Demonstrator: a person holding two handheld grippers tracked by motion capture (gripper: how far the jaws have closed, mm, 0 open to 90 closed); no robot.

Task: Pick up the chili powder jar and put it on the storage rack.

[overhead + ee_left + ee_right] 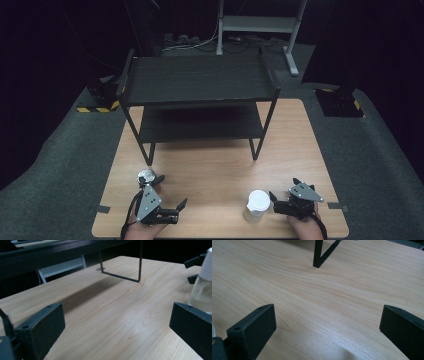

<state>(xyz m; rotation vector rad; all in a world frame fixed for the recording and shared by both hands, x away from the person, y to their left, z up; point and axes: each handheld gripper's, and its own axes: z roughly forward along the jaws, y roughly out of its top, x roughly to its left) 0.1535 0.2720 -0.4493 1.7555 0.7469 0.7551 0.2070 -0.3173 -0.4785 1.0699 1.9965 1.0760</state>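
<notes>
Resting on the wooden counter [215,165]: a white-capped clear jar [256,205] standing upright just beside the right gripper [281,197], jaws gaping on nothing; left gripper [172,192] also spread wide, well apart from the jar; black shelf [197,80] behind.

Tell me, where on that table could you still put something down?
Bare wood spans the middle, between the black shelf legs and the two grippers. Both shelf boards look bare too. It's crowded near the front edge: a small shiny object by the left gripper, a white-capped jar by the right gripper.
</notes>
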